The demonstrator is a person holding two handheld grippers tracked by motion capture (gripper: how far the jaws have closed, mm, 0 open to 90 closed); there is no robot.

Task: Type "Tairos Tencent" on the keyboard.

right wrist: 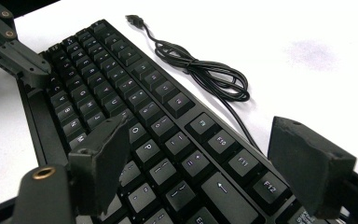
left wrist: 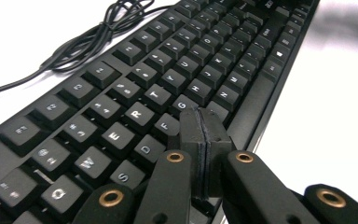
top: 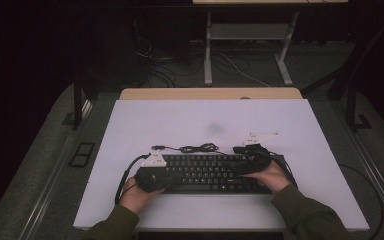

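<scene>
One keyboard (top: 207, 172), one cable (top: 197, 148), two tools.

The left gripper (left wrist: 204, 122), low in the frame, has its jaws pressed together; the right gripper (right wrist: 209, 154) seems spread wide.

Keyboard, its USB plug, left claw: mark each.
keyboard (top: 205, 172), high view, middle key rows.
USB plug (right wrist: 133, 19), right gripper view, connector at cable's end.
left claw (left wrist: 206, 122), left gripper view, tips of the shut pads.

One black keyboard (top: 207, 172) on the table, one coiled cable (top: 197, 148) behind it, and two grippers, left (top: 152, 172) and right (top: 252, 155).
</scene>
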